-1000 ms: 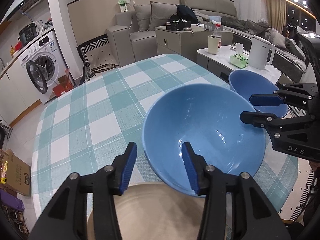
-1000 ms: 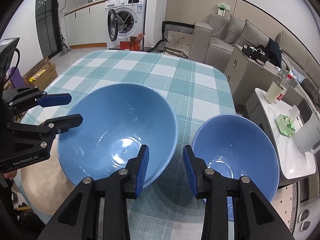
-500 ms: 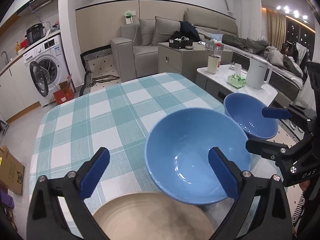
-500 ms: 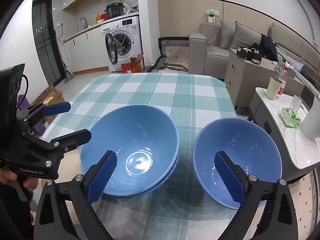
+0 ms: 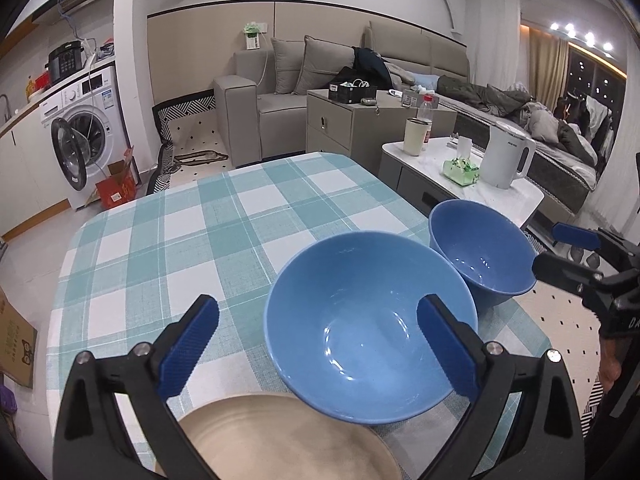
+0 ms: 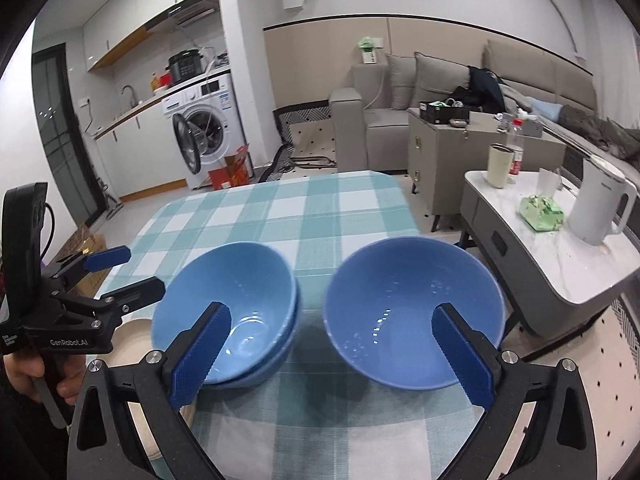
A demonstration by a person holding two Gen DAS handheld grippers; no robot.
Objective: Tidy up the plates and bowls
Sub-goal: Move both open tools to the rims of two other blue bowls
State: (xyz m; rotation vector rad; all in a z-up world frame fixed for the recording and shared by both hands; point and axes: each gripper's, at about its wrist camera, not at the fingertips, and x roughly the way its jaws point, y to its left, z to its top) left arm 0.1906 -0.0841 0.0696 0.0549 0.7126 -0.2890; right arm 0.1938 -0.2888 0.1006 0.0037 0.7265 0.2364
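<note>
Two light blue bowls, nested (image 6: 230, 312) one inside the other, stand upright on the checked tablecloth (image 6: 304, 216), mouths facing up; being round, they show no long axis. A darker blue bowl (image 6: 412, 312) stands upright just to their right, apart from them by a narrow gap. A beige plate (image 5: 288, 440) lies at the near edge, left of the nested pair, its rim passing under theirs (contact cannot be confirmed). The left gripper (image 5: 318, 350) has its jaws spread wide, holding nothing, above the plate and the nested bowls. The right gripper (image 6: 332, 358) is likewise spread wide and empty, hovering at the near side of both bowls, touching neither.
</note>
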